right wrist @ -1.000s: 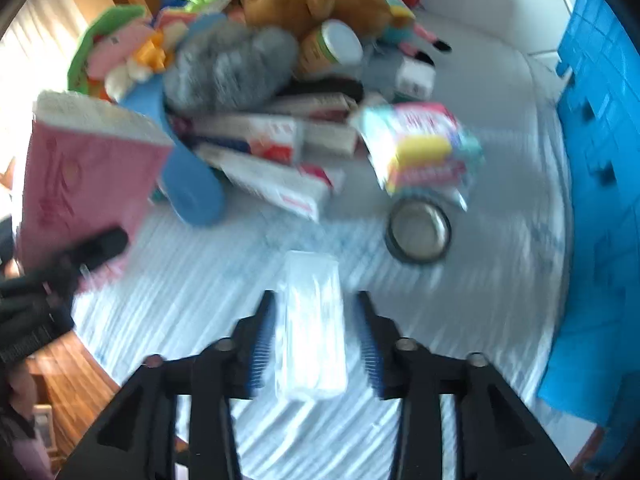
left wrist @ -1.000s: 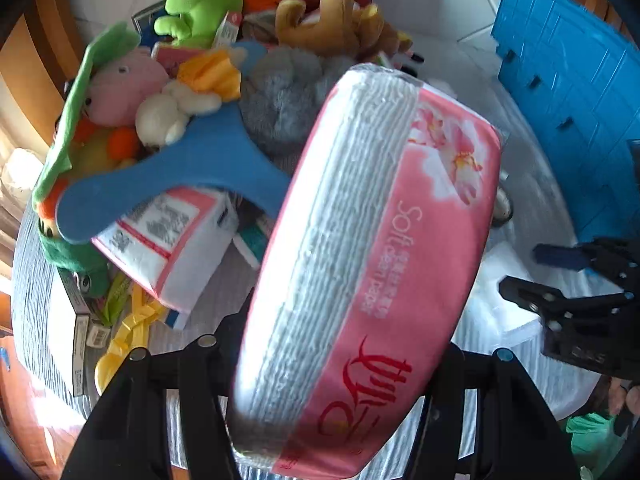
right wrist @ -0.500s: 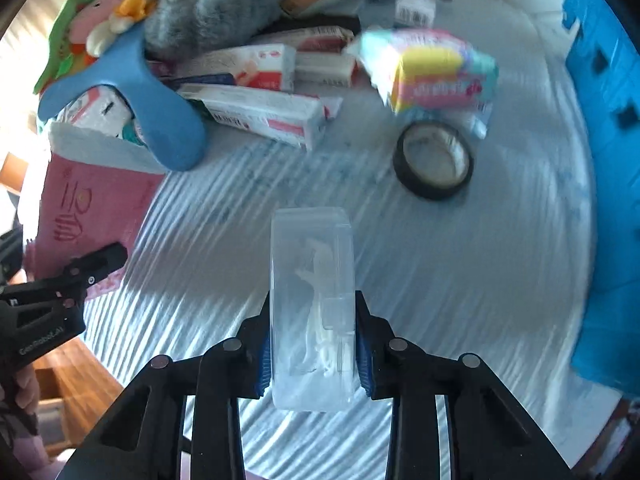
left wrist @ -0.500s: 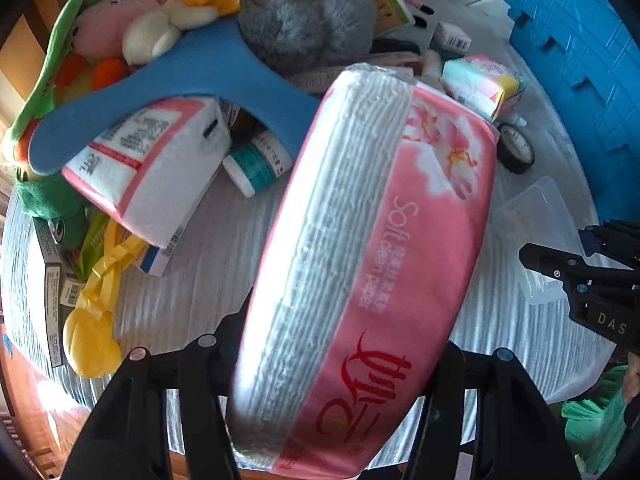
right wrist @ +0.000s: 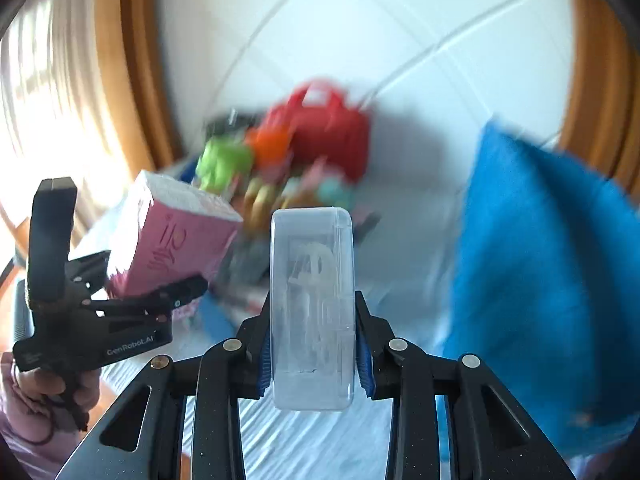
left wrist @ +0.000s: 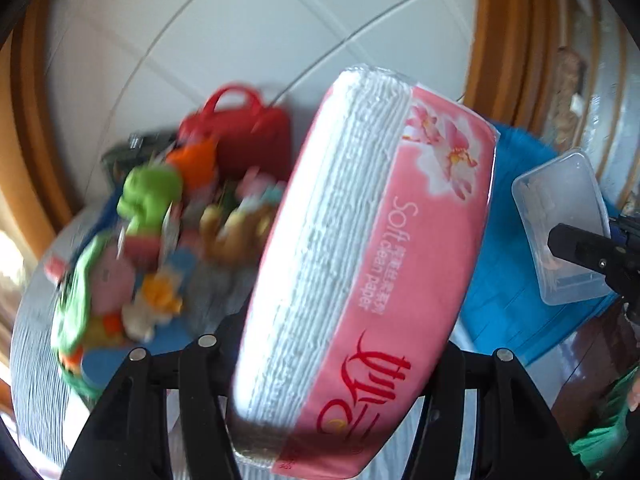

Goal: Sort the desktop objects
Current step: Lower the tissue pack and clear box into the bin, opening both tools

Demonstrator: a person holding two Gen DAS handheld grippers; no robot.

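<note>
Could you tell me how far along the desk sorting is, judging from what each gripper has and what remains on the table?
Nothing looks sorted yet. In hand: the left gripper clamps a pink tissue pack, and the right gripper clamps a clear plastic box; both are held above the table. Left: the blurred heap of plush toys and a red bag, beside the blue crate.

Pink tissue pack [left wrist: 360, 264] and clear plastic box [right wrist: 312, 308], both aloft, tilted.

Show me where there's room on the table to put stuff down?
The bare striped tablecloth near the camera, between the blurred heap of plush toys and the blue plastic crate, looks free. Farther back it is crowded: toys piled against the red handbag.
</note>
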